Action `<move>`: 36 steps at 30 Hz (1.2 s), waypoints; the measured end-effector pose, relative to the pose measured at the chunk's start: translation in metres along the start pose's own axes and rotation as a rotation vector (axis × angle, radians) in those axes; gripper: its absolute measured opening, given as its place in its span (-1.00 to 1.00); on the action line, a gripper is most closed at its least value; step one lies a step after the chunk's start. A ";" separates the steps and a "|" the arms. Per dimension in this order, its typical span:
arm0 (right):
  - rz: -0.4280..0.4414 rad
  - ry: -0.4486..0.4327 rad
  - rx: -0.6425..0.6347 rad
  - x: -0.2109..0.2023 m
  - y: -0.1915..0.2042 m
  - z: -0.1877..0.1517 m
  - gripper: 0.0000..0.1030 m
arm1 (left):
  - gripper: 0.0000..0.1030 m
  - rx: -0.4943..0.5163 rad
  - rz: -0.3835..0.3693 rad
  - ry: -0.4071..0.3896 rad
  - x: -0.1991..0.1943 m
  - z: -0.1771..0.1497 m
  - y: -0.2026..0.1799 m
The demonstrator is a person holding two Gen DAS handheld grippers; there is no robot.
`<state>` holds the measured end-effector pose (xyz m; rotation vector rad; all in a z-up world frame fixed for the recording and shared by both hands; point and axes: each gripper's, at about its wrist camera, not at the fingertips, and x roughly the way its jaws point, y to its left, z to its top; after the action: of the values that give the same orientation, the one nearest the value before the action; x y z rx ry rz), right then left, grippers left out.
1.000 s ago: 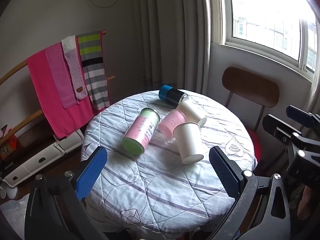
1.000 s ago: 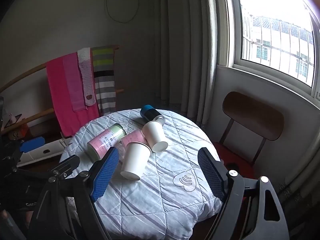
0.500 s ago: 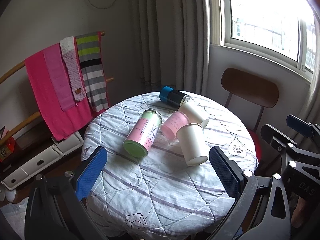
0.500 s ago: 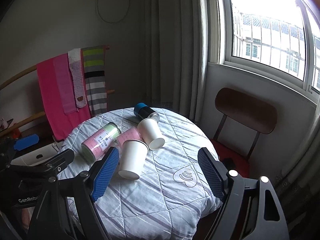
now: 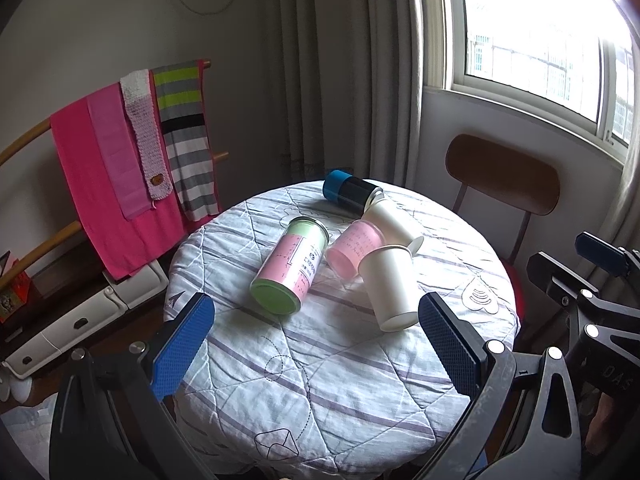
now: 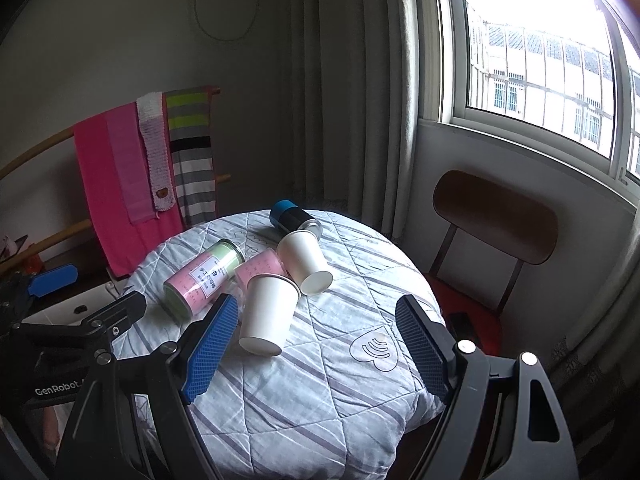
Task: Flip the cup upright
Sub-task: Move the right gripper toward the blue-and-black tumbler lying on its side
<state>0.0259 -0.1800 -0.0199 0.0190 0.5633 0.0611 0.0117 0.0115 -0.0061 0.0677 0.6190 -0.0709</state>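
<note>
Several cups lie on their sides on the round quilted table (image 5: 328, 380). A white paper cup (image 5: 390, 286) lies nearest, also in the right wrist view (image 6: 268, 312). A second white cup (image 5: 390, 220) lies behind it. A pink cup (image 5: 352, 248), a pink and green canister (image 5: 290, 266) and a blue and black bottle (image 5: 348, 191) lie beside them. My left gripper (image 5: 316, 348) is open and empty, above the table's near edge. My right gripper (image 6: 316, 354) is open and empty, short of the near white cup.
A brown-backed chair with a red seat (image 6: 496, 216) stands right of the table under the window. A wooden rack with pink and striped cloths (image 5: 132, 160) stands at the left. Grey curtains (image 5: 340, 80) hang behind the table. A white appliance (image 5: 80, 320) lies on the floor at left.
Both grippers have drawn back and risen a little, so the table and cups sit slightly farther off. The cups have not moved. Both grippers stay open.
</note>
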 end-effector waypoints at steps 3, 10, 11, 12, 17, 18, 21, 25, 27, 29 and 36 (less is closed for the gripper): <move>-0.001 0.004 -0.002 0.002 0.000 0.001 0.60 | 1.00 0.004 -0.006 0.005 0.001 0.000 0.001; 0.003 0.023 -0.005 0.012 -0.006 0.003 0.60 | 1.00 0.003 -0.001 0.038 0.016 0.001 0.007; -0.001 0.024 -0.011 0.014 -0.006 0.003 0.60 | 1.00 0.003 -0.004 0.045 0.020 0.002 0.008; -0.001 0.028 -0.012 0.017 -0.008 0.003 0.60 | 1.00 0.002 -0.007 0.055 0.023 0.002 0.009; 0.008 0.057 -0.015 0.032 -0.011 0.004 0.60 | 1.00 0.014 -0.020 0.089 0.041 0.004 0.009; 0.009 0.063 -0.017 0.035 -0.011 0.004 0.60 | 1.00 0.021 -0.022 0.097 0.045 0.004 0.009; 0.012 0.079 -0.021 0.045 -0.012 0.004 0.60 | 1.00 0.047 -0.020 0.120 0.058 0.008 0.009; 0.022 0.099 -0.024 0.056 -0.015 0.004 0.60 | 1.00 0.058 -0.005 0.142 0.074 0.013 0.010; 0.028 0.110 -0.025 0.062 -0.016 0.004 0.60 | 1.00 0.064 -0.014 0.157 0.081 0.016 0.011; 0.035 0.121 -0.026 0.067 -0.018 0.004 0.60 | 1.00 0.076 -0.026 0.178 0.092 0.020 0.011; 0.055 0.162 -0.029 0.089 -0.022 0.005 0.60 | 1.00 0.175 0.023 0.283 0.138 0.026 0.008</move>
<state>0.1050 -0.1966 -0.0642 0.0016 0.7234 0.1251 0.1393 0.0106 -0.0646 0.2577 0.8939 -0.0945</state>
